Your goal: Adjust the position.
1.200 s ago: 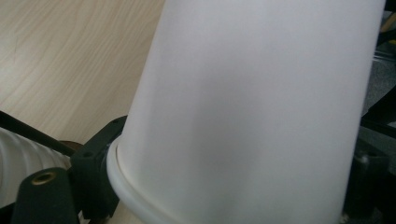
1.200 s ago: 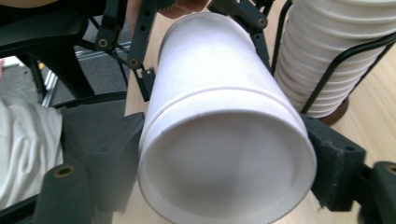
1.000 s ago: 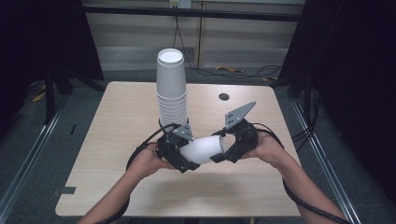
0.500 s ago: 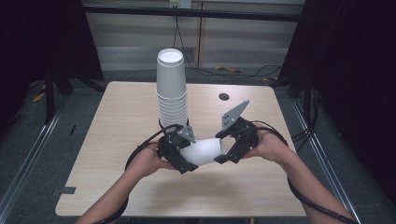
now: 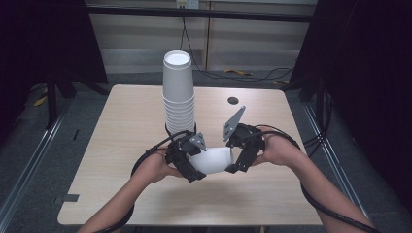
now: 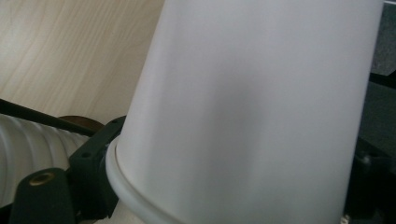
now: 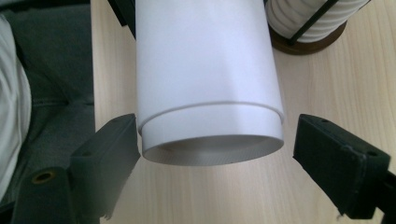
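The left gripper (image 5: 187,162) has its fingers clenched on a white paper cup (image 5: 212,160) held sideways above the pale wooden desk (image 5: 121,126). The right gripper (image 5: 241,154) has its fingers spread around the cup's base, the left one touching and the right one apart. A tall stack of white paper cups (image 5: 179,94) stands just behind, with bare desk toward the near edge.

White cup (image 5: 212,160), black tongs (image 5: 234,156), pale wood-grain table (image 5: 126,126) (stack (image 5: 178,92) white too).

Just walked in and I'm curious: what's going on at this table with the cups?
A person is holding a white paper cup sideways above the table, between two hand-held grippers. The left gripper is at its wide rim end. The right gripper has its jaws open around the cup's bottom end, the right jaw clearly apart from it. A tall stack of cups stands just behind.
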`<action>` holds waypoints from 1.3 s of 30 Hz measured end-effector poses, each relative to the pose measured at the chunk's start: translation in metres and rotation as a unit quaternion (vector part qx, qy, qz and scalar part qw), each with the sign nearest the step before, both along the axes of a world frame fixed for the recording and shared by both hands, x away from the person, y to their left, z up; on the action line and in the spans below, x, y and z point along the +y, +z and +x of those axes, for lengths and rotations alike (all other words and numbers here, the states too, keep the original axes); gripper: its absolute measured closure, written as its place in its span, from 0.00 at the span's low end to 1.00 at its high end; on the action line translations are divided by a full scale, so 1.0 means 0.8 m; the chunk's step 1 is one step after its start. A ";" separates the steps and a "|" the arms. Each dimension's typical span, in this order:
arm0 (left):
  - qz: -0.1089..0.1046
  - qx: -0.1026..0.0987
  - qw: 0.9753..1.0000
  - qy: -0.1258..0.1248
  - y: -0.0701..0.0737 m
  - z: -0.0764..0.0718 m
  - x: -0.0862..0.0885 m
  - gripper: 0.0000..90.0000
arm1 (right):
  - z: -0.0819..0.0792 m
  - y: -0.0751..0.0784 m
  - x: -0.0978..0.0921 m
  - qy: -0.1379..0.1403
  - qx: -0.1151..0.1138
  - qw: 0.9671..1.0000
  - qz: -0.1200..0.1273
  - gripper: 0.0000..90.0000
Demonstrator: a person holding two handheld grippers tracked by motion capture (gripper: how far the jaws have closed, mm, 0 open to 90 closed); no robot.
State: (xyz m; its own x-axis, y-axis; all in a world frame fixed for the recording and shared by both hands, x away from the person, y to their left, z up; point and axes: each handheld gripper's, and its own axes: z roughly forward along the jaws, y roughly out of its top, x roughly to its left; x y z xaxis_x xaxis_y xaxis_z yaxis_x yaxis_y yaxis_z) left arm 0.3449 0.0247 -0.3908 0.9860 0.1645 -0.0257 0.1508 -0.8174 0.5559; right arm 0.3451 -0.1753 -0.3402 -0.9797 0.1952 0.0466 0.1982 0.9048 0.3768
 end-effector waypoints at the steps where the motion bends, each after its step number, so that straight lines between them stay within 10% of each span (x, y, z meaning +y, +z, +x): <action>1: 0.001 0.003 1.000 -0.002 0.000 0.000 -0.001 0.16 | 0.000 0.000 0.002 0.003 -0.001 1.000 -0.009 0.15; 22: 0.018 0.003 1.000 -0.011 -0.005 -0.006 -0.008 0.16 | -0.010 -0.009 0.026 0.048 -0.012 0.994 -0.099 0.20; 39: 0.033 -0.008 0.999 -0.019 -0.001 -0.006 -0.010 0.15 | -0.013 -0.018 0.030 0.074 -0.024 0.993 -0.094 0.30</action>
State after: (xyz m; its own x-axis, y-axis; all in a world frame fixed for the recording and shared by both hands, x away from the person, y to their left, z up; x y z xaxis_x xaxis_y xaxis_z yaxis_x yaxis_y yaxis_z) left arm 0.3404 0.0166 -0.3918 0.9918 0.1279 -0.0009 0.1110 -0.8575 0.5024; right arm 0.3344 -0.1511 -0.3545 -0.9985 0.0499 -0.0242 0.0439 0.9778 0.2050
